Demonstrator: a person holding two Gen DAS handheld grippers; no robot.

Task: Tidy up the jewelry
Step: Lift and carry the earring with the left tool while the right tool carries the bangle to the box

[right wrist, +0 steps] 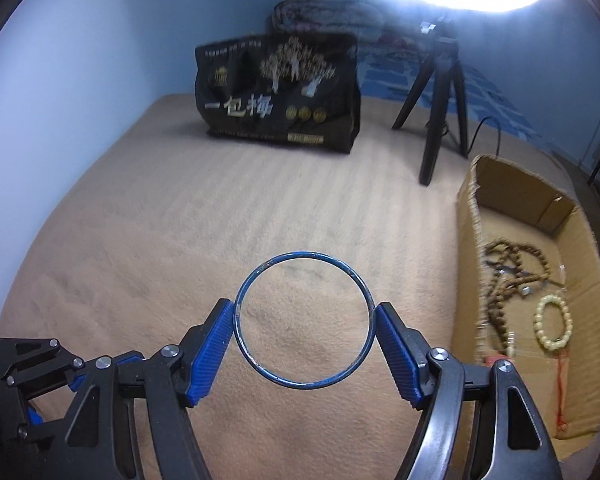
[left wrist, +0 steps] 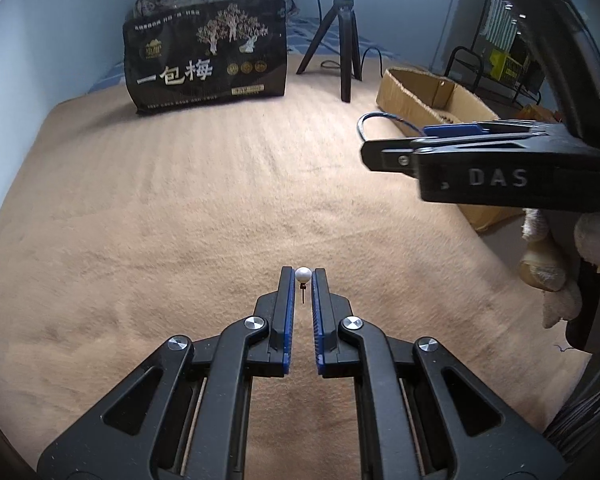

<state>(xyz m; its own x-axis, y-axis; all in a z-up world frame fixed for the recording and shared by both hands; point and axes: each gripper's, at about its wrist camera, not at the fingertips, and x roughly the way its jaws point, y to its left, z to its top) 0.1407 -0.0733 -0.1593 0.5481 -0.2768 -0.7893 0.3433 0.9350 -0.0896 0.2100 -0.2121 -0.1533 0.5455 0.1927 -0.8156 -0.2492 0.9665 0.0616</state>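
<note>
Your left gripper (left wrist: 303,276) pinches a pearl stud earring (left wrist: 303,275) above the tan blanket (left wrist: 180,200), your right gripper (right wrist: 304,320) clamps a blue bangle (right wrist: 302,321), and blur muddles the beads in the half-cropped cardboard box (right wrist: 512,196).

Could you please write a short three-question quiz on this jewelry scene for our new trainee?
1. True or false: the left hand-held gripper is shut on a pearl earring.
2. What does the right hand-held gripper hold? A) blue bangle B) cream bead bracelet C) brown bead necklace
3. Fill in: the bead jewelry lies inside the ____ box.

Key: 1 true; 2 A; 3 cardboard.
</note>
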